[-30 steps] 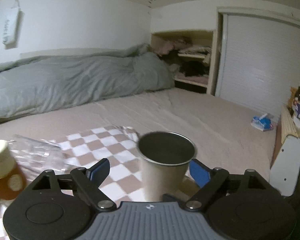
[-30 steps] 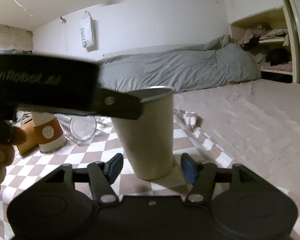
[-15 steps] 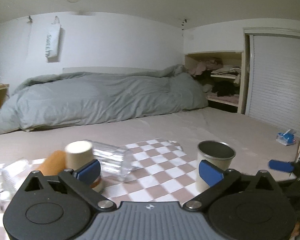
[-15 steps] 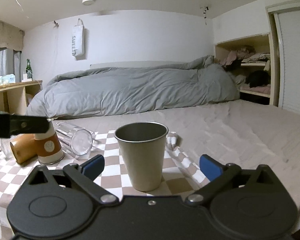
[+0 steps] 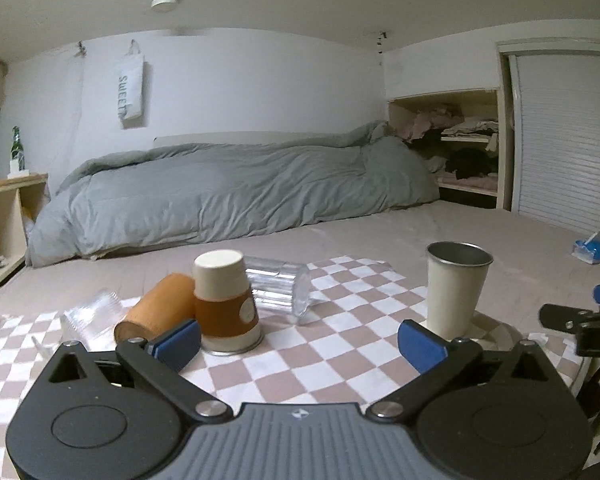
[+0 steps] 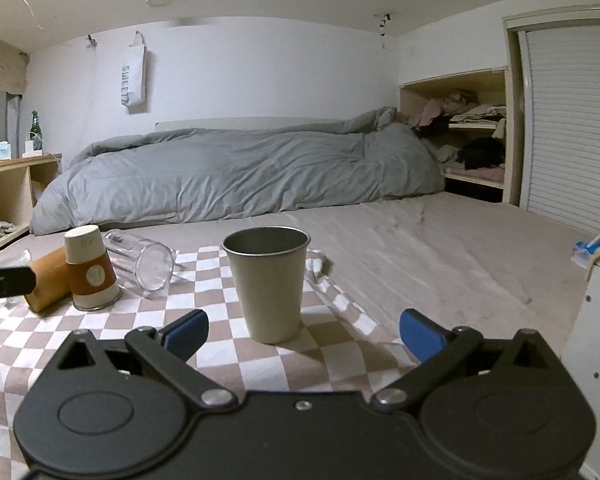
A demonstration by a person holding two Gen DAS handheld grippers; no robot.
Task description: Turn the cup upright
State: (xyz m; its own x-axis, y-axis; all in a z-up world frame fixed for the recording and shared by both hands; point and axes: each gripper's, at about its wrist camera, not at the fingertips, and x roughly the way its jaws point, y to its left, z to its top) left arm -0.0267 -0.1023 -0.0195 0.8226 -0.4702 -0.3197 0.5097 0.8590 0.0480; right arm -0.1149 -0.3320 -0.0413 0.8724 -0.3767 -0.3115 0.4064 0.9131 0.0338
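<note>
1. Steel cup point(image 6: 266, 282) stands upright, mouth up, on the checkered cloth point(image 6: 220, 364), straight ahead of the right gripper point(image 6: 302, 330) and clear of both blue pads; by the look of it, this one's flip is done.
2. Right gripper: jaws spread wide, nothing between them. Left gripper point(image 5: 298, 340): equally wide, holding nothing, with the steel cup point(image 5: 456, 286) off to its right.
3. Still not upright: paper cup point(image 5: 226, 300) sits mouth-down, a glass tumbler point(image 5: 278, 286) lies on its side just behind it, and a brown cup point(image 5: 156, 310) lies tipped beside it.
4. Handling call: the paper cup looks light and soft-walled, so I'd pinch gently at the sleeved middle; too hard and it should buckle. The tumbler looks fragile, slick and ready to roll.
5. Hard to read: a clear plastic cup point(image 5: 92, 314) at the left is nearly lost against the cloth, and I can't tell its pose. The brown cup's far end is hidden behind the paper cup. Both gripper bodies block the near cloth.
</note>
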